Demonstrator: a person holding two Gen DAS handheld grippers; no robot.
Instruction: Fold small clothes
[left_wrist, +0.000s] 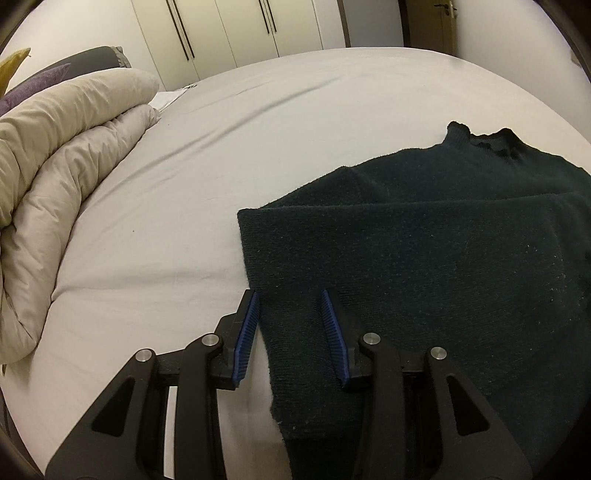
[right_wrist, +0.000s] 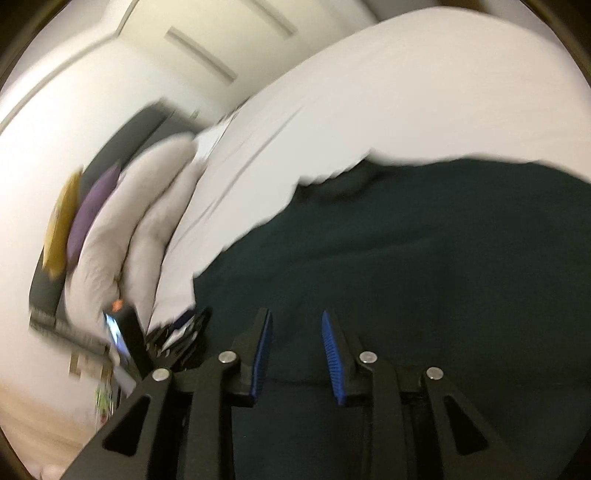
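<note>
A dark green knit sweater (left_wrist: 424, 251) lies on the white bed sheet (left_wrist: 184, 166), partly folded, with its collar at the far right. My left gripper (left_wrist: 290, 295) is open over the sweater's left edge, holding nothing. In the blurred right wrist view the sweater (right_wrist: 406, 277) fills the lower right. My right gripper (right_wrist: 297, 317) is open above it and empty.
A rolled beige duvet (left_wrist: 62, 177) lies along the bed's left side, with purple and yellow cushions (right_wrist: 85, 221) beyond it. White wardrobe doors (left_wrist: 229, 29) stand behind the bed. The other gripper's handle (right_wrist: 129, 332) shows at the lower left of the right wrist view.
</note>
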